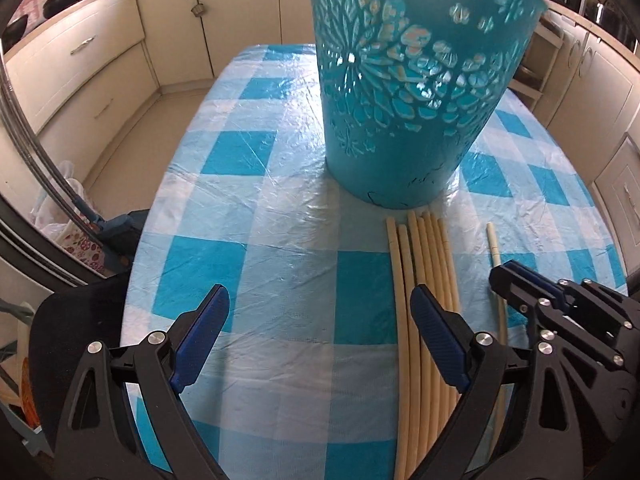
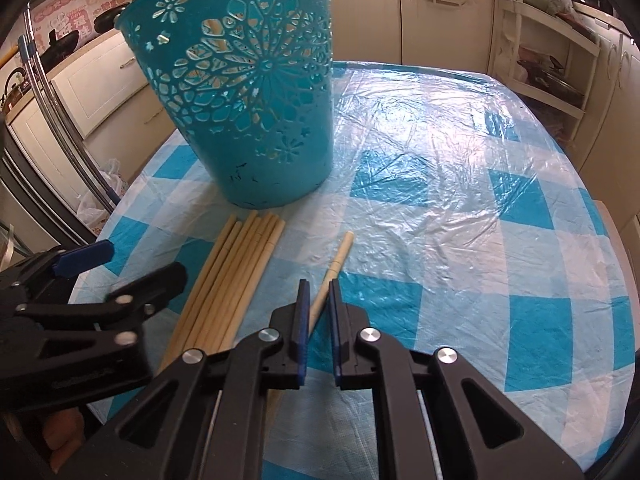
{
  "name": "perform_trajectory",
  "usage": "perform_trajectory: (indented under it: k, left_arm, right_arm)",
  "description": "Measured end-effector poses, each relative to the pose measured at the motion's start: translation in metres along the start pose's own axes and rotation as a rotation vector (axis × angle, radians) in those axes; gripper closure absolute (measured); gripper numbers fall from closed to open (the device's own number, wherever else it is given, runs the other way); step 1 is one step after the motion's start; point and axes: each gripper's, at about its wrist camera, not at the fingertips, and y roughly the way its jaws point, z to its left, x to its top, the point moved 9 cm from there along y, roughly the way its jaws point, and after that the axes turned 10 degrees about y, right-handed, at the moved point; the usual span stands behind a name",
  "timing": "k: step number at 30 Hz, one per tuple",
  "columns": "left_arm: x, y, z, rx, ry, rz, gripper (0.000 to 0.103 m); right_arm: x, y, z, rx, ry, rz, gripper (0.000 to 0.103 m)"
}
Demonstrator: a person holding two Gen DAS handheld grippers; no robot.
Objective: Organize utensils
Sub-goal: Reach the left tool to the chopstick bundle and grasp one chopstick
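Chopsticks [image 1: 428, 280] lie in a bundle near our edge of the counter [image 1: 248, 216], tips almost at the foot of the teal basket [image 1: 404, 92]. From the left wrist we see our left tool [image 1: 320, 312] spread wide over bare cloth, its right finger over the bundle. From the right wrist, our right tool [image 2: 318, 300] is nearly pressed together around a single chopstick [image 2: 340, 256] lying just beside the bundle; we cannot tell whether the pads touch it.

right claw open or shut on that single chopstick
Shut on it: the right claw has its pads nearly together around the lone chopstick, apart from the bundle.
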Motion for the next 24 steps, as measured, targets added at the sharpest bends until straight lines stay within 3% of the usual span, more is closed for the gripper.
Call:
perform_trajectory:
  k: [5, 21, 24]
  left_arm:
    - [-0.005, 0.010, -0.001, 0.019, 0.008, 0.029, 0.015]
    - [0.004, 0.010, -0.009, 0.022, 0.028, 0.014, 0.017]
    - [0.006, 0.011, -0.009, 0.009, 0.029, 0.007, 0.021]
  right_arm:
    - [0.001, 0.001, 0.000, 0.018, 0.010, -0.004, 0.093]
    - [0.008, 0.004, -0.005, 0.056, 0.051, -0.017, 0.093]
    - [0.009, 0.005, -0.004, 0.061, 0.049, -0.017, 0.093]
